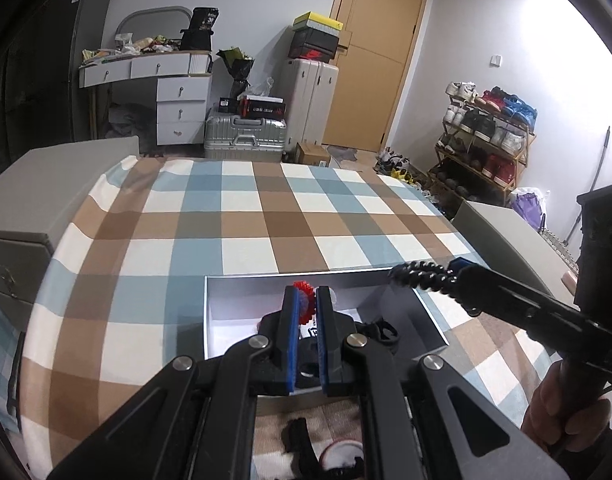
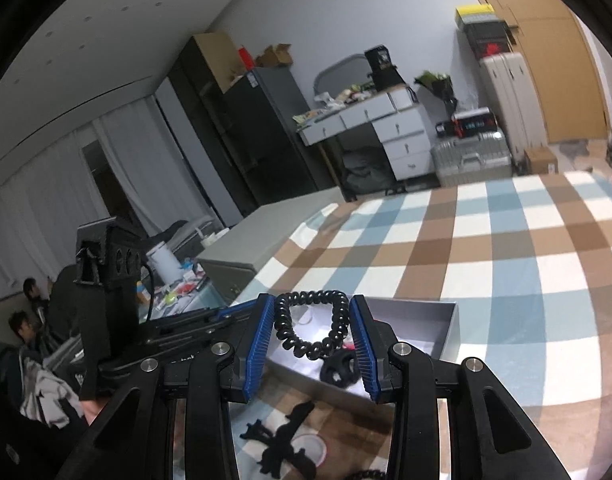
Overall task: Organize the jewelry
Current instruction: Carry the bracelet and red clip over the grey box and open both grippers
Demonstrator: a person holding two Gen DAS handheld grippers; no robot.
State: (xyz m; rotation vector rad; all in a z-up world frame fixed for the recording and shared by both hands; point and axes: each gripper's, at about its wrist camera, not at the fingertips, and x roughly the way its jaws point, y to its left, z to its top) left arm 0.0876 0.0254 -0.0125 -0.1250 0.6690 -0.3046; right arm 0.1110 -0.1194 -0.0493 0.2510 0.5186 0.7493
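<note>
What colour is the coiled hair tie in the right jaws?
Black hair tie, clearest in the right wrist view.

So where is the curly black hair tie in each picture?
Left wrist view: the black spiral coil hair tie hangs at the right, held in the right gripper, over the far right corner of the open grey box.
Right wrist view: the tie sits low in the middle, stretched between the blue pads.
Shared landmark: the grey box on the checked cloth.
</note>
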